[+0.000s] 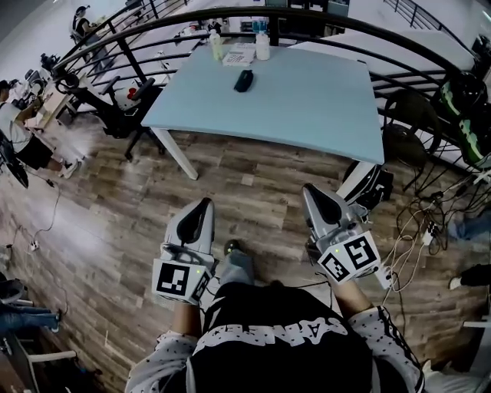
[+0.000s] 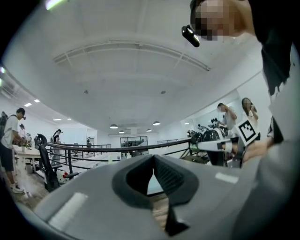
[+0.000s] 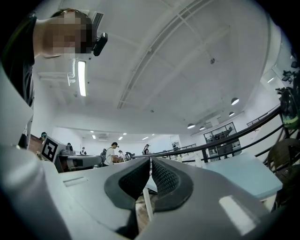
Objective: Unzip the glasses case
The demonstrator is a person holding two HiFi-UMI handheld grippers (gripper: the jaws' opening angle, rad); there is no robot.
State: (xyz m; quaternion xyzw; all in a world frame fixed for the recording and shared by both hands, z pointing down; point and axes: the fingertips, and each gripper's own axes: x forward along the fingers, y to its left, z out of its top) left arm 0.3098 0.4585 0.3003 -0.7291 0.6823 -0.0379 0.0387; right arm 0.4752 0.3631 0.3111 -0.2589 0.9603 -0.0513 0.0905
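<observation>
Tools number two, one in each of the person's hands, and both sit in the lower half of the head view above a wooden floor [image 1: 253, 173]. The left tool [image 1: 204, 203] is lower left of centre and the right tool [image 1: 308, 189] lower right of centre. Each carries one marker cube [image 1: 180, 280] at its rear, so there are two cubes in all. Both tools point up the frame toward the single pale blue desk [image 1: 307, 100], and neither reaches it.

In the left gripper view the left tool [image 2: 153, 157] has its two dark pads drawn together until the tips meet, with nothing between them. In the right gripper view the right tool [image 3: 150, 160] is likewise closed tight, tip against tip, and empty.

One glasses case [image 1: 243, 80], dark and oblong, lies on the desk in the upper middle of the head view, toward the desk's far side and well apart from both tools. It is too small there to tell how its zip stands. Just above it in the frame lies one sheet of printed paper [image 1: 238, 55], with two pale bottles [image 1: 263, 46], one at each side of the sheet.

One curved black railing [image 1: 307, 19] arcs across the top of the frame behind the desk. A tangle of cables [image 1: 418, 230] lies on the floor at the right edge, and one person in a white top [image 1: 15, 127] sits at the far left edge.
</observation>
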